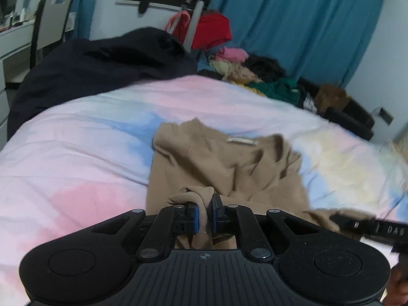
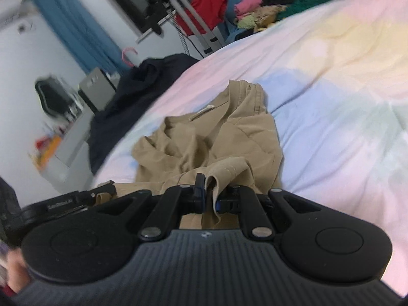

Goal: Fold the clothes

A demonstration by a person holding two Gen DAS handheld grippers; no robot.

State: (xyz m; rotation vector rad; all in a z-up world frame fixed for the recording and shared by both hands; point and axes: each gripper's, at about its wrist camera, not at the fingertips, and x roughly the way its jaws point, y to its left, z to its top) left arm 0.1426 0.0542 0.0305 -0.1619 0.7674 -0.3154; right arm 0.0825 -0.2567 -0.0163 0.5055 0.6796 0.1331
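Tan shirt (image 1: 224,163) lies crumpled on pastel bed (image 1: 76,158), collar w/ label at far end. Left tool (image 1: 204,213) pinches near hem; right tool (image 2: 210,193) pinches another hem fold. Clothes pile (image 1: 255,71) beyond.

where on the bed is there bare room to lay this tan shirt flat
Bare pastel bedspread lies left of the tan shirt, up to the dark blanket. More lies right of it. The far corner is crowded by a clothes pile.
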